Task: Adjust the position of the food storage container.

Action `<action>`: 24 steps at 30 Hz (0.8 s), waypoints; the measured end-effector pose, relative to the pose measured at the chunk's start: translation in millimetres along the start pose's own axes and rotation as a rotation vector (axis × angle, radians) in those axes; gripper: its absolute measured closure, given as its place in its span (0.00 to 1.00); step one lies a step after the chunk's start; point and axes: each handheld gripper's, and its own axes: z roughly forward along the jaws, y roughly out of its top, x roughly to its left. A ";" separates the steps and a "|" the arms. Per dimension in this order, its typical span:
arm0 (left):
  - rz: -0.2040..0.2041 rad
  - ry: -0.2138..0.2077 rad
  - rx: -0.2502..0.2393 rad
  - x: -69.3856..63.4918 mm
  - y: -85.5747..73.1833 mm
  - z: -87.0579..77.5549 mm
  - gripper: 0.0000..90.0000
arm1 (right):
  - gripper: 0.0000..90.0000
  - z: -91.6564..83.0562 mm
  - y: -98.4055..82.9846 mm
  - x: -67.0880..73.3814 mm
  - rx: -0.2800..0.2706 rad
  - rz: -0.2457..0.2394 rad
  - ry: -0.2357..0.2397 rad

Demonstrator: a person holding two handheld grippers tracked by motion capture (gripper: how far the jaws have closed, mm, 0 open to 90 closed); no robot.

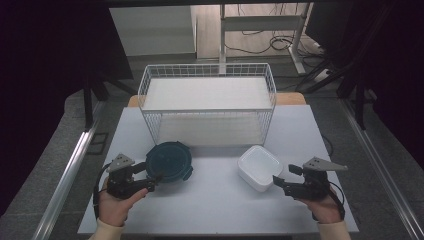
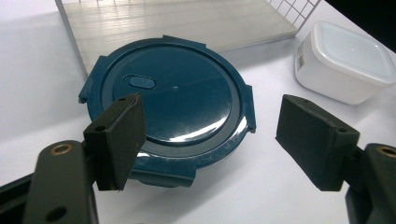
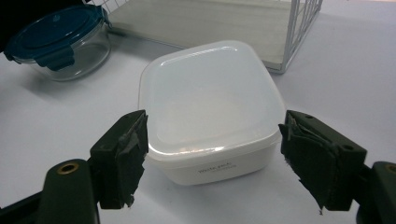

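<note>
While both grippers stand with their jaws wide apart and hold nothing, each one is aimed at its own container near the front edge of the table. The left gripper (image 1: pixel 150 179) has its jaws around the near rim of the round container with the dark blue lid (image 1: pixel 169 161), which sits left of the middle of the table, just in front of the white wire basket (image 1: pixel 207 111); in the left gripper view one pad (image 2: pixel 122 140) is over the lid's edge and the other is beside it, not pressing. The right gripper (image 1: pixel 277 181) is just beside the white square container (image 1: pixel 258 167), right of the middle; in the right gripper view this box (image 3: pixel 212 109) lies between the jaws without contact. To do the grasp well, I judge each hand should go a little forward and lower, so the pads meet the side walls below the lids, avoiding the blue clips, then close slowly and evenly before lifting toward the basket.
</note>
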 end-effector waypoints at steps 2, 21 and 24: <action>0.001 -0.001 0.000 -0.7 0.2 0.3 0.27 | 0.25 0.6 -0.3 -0.1 0.001 -0.001 0.001; -0.007 -0.021 0.002 -0.4 3.3 5.6 0.28 | 0.26 -5.7 -3.8 0.7 0.010 0.002 -0.025; -0.014 -0.014 -0.003 1.7 4.0 3.8 0.29 | 0.26 -6.5 -4.3 0.7 0.009 -0.002 -0.026</action>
